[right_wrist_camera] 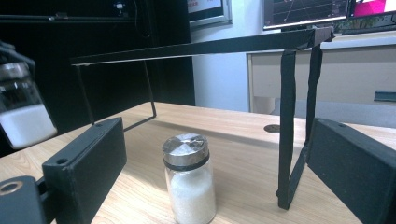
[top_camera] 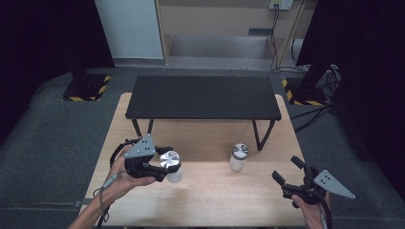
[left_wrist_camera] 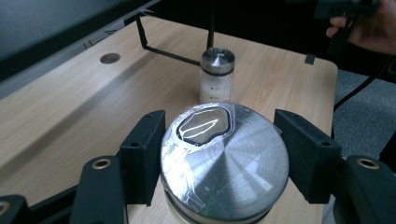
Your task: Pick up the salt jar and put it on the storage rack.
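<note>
Left gripper view: taped, silver-lidded jar (left_wrist_camera: 224, 163)

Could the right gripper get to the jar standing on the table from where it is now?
Probably yes. The right gripper has its jaws open and points toward the standing jar, with bare wooden table between them. The black shelf's leg stands behind and to one side, so it should not block a straight approach.

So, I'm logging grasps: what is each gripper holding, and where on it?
The left gripper grips a shaker jar just under its metal cap. The right gripper is open, holding nothing.
</note>
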The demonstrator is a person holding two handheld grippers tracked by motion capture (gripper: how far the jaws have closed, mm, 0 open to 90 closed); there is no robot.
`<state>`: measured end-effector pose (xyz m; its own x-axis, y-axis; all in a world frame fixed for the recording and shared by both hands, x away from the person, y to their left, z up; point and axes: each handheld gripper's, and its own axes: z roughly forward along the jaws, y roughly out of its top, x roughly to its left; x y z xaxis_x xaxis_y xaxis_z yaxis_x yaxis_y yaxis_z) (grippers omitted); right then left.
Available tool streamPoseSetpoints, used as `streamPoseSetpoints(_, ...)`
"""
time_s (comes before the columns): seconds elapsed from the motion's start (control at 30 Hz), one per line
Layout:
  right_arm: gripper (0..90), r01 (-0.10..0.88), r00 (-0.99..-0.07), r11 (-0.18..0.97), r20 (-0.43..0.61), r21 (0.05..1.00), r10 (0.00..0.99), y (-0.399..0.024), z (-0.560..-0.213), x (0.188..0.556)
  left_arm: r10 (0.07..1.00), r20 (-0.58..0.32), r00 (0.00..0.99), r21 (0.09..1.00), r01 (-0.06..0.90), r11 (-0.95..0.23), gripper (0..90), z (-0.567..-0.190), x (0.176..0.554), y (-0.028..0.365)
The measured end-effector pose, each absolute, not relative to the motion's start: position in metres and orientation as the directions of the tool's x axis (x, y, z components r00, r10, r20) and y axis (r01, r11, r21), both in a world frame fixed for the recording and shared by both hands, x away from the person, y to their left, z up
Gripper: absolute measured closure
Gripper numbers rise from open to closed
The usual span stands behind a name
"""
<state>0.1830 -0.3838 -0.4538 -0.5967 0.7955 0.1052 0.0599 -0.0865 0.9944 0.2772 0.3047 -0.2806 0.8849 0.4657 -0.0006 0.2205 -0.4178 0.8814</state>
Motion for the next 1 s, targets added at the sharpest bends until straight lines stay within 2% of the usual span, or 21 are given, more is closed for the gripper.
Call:
streamPoseSetpoints(0.23,5.1,0.062,-0.596,-0.085,0.105,0.994,0.796,-0.384,-0.454,0.184,0.452,0.002,0.892,0.887,0.207,-0.412,35.0,-0.237,0.276,0.312)
streamPoseSetpoints(0.63,5.2,0.067,-0.594,-0.092,0.114,0.994,0.796,-0.385,-0.455,0.184,0.496,0.012,0.868,0.885,0.221,-0.41,35.1,-0.176,0.282,0.31)
streamPoseSetpoints(1.0,5.2,0.068,-0.594,-0.094,0.116,0.993,0.796,-0.386,-0.456,0.185,0.651,0.03,0.758,0.891,0.275,-0.361,35.1,-0.14,0.302,0.296)
